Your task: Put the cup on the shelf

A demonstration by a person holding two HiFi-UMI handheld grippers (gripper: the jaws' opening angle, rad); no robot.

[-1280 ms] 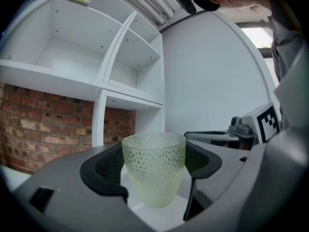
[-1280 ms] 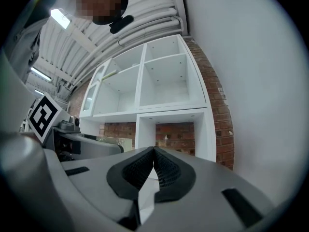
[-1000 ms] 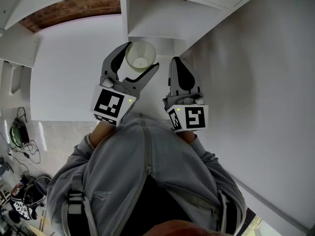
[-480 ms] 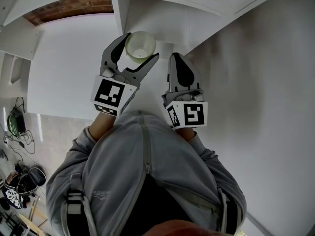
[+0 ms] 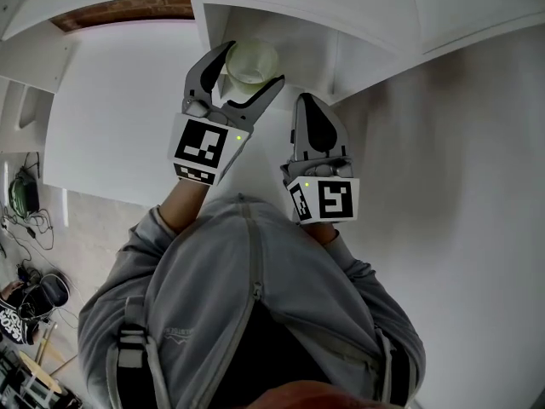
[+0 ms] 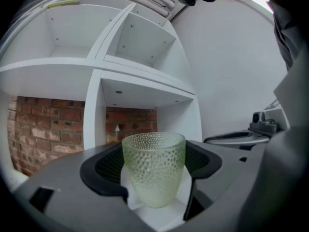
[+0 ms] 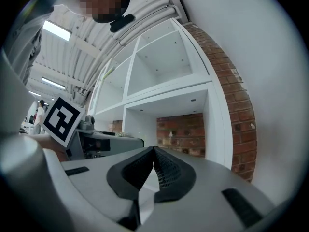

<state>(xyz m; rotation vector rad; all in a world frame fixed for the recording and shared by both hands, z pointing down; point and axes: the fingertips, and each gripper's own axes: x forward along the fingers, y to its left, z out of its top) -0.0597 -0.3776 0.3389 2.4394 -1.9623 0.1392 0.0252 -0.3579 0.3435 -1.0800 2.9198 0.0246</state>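
Gripping a dimpled pale-green glass cup (image 6: 153, 170), wide-spread left fingers (image 6: 102, 172); right fingers (image 7: 167, 170) closed, empty

the head view is aimed steeply down. the left gripper view and right gripper view are aimed at the shelf (image 6: 145, 83), shared by all.
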